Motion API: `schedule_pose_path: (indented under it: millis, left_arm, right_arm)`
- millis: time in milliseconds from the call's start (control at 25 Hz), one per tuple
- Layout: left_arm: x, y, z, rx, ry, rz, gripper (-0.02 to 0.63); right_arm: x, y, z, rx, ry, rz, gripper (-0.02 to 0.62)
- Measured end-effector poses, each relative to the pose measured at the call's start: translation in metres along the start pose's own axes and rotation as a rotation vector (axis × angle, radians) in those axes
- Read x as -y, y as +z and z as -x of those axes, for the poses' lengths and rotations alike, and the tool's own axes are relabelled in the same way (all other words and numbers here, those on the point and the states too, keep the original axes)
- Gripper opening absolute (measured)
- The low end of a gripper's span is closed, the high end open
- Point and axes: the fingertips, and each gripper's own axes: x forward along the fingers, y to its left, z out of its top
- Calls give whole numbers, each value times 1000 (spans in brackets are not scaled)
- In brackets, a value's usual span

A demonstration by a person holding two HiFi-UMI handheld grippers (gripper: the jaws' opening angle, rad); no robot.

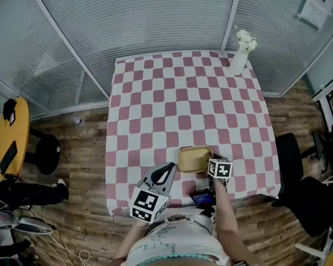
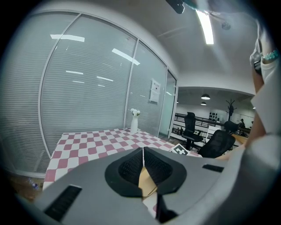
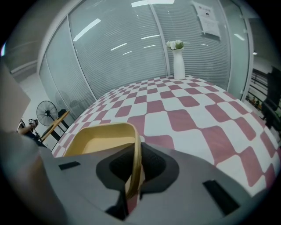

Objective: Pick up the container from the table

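Note:
A shallow yellow container [image 1: 193, 158] sits near the front edge of the pink-and-white checked table [image 1: 186, 91]. My right gripper [image 1: 212, 165] is at its right side. In the right gripper view the gripper [image 3: 135, 169] is shut on the container's [image 3: 100, 139] right wall, with the thin rim pinched between the dark pads. My left gripper [image 1: 165, 170] hangs just left of the container, apart from it. In the left gripper view its jaws [image 2: 143, 160] are shut with nothing between them, and a sliver of the container [image 2: 147, 183] shows below the pads.
A white vase with flowers [image 1: 239, 55] stands at the table's far right corner. A dark device [image 1: 202, 197] lies at the front edge by the person's body. A black office chair [image 1: 298, 182] is right of the table and a round yellow table [image 1: 12, 131] far left.

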Motion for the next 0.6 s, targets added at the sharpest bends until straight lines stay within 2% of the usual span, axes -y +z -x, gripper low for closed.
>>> schedule_pose_path:
  millis: [600]
  left_arm:
    - [-3, -3, 6, 4, -6, 10, 18]
  right_arm:
    - [-15, 44, 22, 45, -6, 13, 14]
